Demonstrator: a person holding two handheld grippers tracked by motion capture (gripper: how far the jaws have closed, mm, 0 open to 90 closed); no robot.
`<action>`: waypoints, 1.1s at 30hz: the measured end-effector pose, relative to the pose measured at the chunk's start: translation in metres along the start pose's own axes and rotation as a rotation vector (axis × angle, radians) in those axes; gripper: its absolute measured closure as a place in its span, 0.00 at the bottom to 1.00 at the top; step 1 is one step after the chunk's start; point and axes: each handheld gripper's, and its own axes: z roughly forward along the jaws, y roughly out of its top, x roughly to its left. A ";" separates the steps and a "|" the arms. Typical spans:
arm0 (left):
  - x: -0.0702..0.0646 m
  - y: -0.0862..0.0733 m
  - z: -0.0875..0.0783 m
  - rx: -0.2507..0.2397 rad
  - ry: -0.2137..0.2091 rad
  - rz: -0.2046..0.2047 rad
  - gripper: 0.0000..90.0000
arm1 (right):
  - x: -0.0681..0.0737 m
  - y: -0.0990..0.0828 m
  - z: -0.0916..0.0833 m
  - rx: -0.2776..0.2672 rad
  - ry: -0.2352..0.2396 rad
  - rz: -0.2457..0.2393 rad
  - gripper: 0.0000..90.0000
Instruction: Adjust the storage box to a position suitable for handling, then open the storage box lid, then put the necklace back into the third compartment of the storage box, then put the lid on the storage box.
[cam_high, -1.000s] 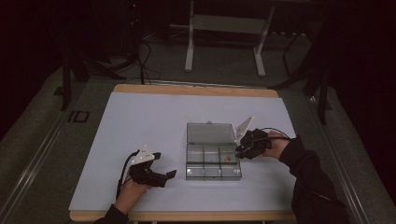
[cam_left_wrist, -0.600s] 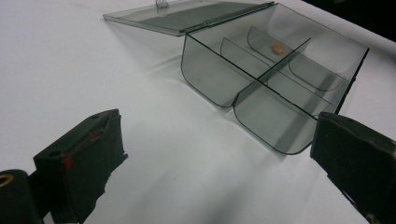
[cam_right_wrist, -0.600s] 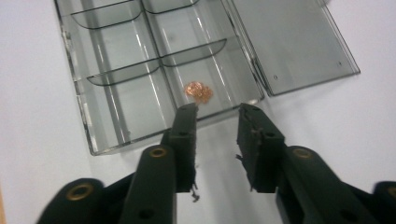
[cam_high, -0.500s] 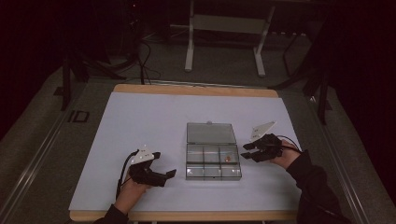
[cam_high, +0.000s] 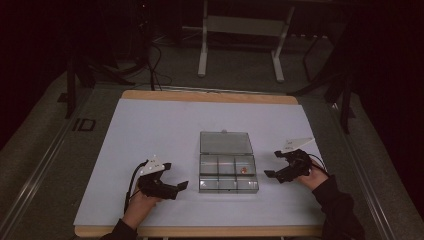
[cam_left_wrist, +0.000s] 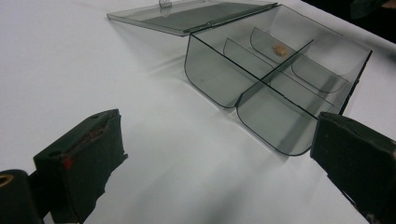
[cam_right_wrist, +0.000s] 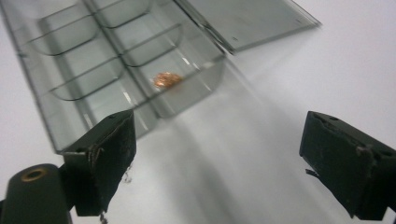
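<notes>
The clear box (cam_high: 228, 170) sits a little right of the middle of the table (cam_high: 150, 130), nearer the person's edge, its lid (cam_high: 225, 142) laid flat open toward the far edge. One small copper-coloured bit (cam_high: 244, 170) lies in the right-hand compartment of the back row; the other compartments look bare.

The right gripper (cam_high: 276, 165) has pulled back from over the box: a second ago it hung over that right side, and now it is out over bare table toward the right edge, apart from the box wall. Its jaws have just been opening and now stand wide, with nothing between them in the right gripper view, where the bit (cam_right_wrist: 166, 79) lies alone in its compartment.

To my eye that means the bit has been dropped where it was meant to go, and this placing is done.

The left gripper (cam_high: 176, 176) rests near the front edge, left of the box and not touching it, as it did a second ago; jaws wide apart, holding nothing, with the box (cam_left_wrist: 280, 88) ahead of them
</notes>
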 end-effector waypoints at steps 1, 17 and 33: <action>0.000 0.000 0.000 0.002 0.001 -0.001 0.04 | -0.001 -0.005 -0.001 -0.020 -0.026 0.019 0.12; -0.005 0.011 0.002 -0.015 -0.008 -0.009 0.04 | 0.011 -0.045 -0.004 -0.230 -0.228 0.193 0.12; -0.001 0.069 0.034 0.030 -0.007 -0.015 0.03 | 0.012 -0.054 -0.009 -0.306 -0.268 0.166 0.15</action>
